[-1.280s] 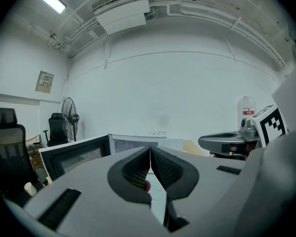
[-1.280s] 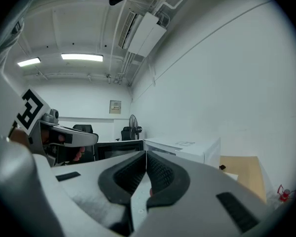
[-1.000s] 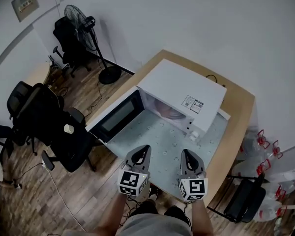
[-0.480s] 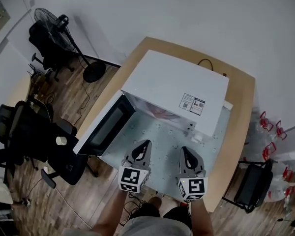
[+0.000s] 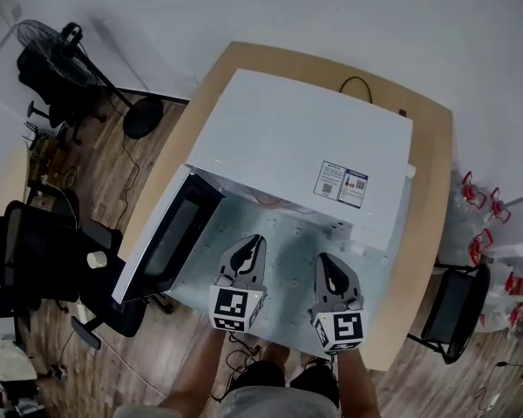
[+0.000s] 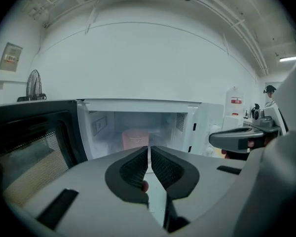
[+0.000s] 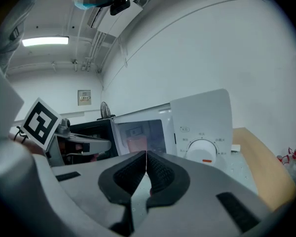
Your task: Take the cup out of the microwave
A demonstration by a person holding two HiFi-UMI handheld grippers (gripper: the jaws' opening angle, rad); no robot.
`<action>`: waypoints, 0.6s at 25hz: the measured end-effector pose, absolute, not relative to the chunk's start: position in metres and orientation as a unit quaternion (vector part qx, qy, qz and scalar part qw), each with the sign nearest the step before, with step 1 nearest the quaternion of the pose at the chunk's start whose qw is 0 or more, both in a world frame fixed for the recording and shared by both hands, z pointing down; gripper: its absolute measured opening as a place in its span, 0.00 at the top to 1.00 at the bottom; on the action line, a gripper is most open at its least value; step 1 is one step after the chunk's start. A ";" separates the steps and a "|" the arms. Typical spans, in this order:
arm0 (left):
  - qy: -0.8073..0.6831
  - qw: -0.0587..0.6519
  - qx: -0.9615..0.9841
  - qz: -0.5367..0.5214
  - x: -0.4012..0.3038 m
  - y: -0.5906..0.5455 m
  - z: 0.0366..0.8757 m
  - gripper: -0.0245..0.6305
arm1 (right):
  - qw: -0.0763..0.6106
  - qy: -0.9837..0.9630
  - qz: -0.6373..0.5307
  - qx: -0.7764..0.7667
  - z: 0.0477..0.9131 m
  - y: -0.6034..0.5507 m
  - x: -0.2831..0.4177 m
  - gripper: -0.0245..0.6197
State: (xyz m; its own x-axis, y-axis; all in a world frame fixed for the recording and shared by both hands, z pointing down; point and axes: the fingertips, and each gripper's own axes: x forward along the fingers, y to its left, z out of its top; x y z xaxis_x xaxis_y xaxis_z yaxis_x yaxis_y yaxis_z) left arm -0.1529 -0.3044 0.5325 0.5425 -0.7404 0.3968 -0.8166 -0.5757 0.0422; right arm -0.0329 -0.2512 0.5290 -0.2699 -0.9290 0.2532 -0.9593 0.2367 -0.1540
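No legible text; sticker (image 5: 341, 184) on microwave (image 5: 288, 138) top and dial panel (image 7: 202, 132) print too small.

I see the pale pink cup (image 6: 135, 138) standing upright deep inside the white microwave (image 5: 296, 142); its dark door (image 5: 163, 244) hangs wide open at left.

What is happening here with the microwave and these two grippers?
A person holds a gripper in each hand before a white microwave on a table. Its door stands open to the left, and a pink cup sits inside, untouched. The left gripper and the right gripper are both shut and empty, pointing toward the opening.
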 end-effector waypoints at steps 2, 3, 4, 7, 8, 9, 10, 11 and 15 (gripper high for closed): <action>-0.443 0.117 0.872 0.173 -0.151 -0.312 0.540 0.92 | 0.058 -0.782 0.146 0.603 0.535 -0.255 -0.033 0.93; -0.443 0.117 0.872 0.174 -0.151 -0.316 0.543 0.92 | 0.060 -0.781 0.149 0.603 0.538 -0.257 -0.034 0.93; -0.441 0.117 0.873 0.174 -0.150 -0.319 0.545 0.90 | 0.062 -0.780 0.153 0.604 0.540 -0.259 -0.034 0.93; -0.434 0.115 0.878 0.169 -0.146 -0.330 0.547 0.74 | 0.065 -0.781 0.155 0.602 0.541 -0.263 -0.038 0.93; -0.433 0.111 0.879 0.166 -0.145 -0.334 0.547 0.70 | 0.064 -0.781 0.157 0.601 0.541 -0.264 -0.039 0.93; -0.433 0.107 0.880 0.164 -0.144 -0.338 0.548 0.66 | 0.063 -0.781 0.159 0.601 0.542 -0.264 -0.041 0.93; -0.432 0.105 0.881 0.163 -0.142 -0.342 0.549 0.64 | 0.062 -0.781 0.162 0.600 0.543 -0.265 -0.042 0.93; -0.429 0.106 0.882 0.162 -0.140 -0.346 0.551 0.60 | 0.062 -0.781 0.164 0.600 0.545 -0.265 -0.043 0.93; -0.424 0.112 0.884 0.164 -0.133 -0.361 0.554 0.49 | 0.065 -0.782 0.169 0.597 0.549 -0.266 -0.047 0.93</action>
State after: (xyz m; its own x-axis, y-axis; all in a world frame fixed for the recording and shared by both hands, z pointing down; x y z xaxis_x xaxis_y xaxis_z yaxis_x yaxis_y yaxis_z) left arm -0.1333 -0.3613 0.5538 0.5867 -0.7129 0.3840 -0.7862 -0.6152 0.0590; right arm -0.0475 -0.2659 0.5490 -0.2796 -0.9111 0.3028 -0.9548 0.2307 -0.1874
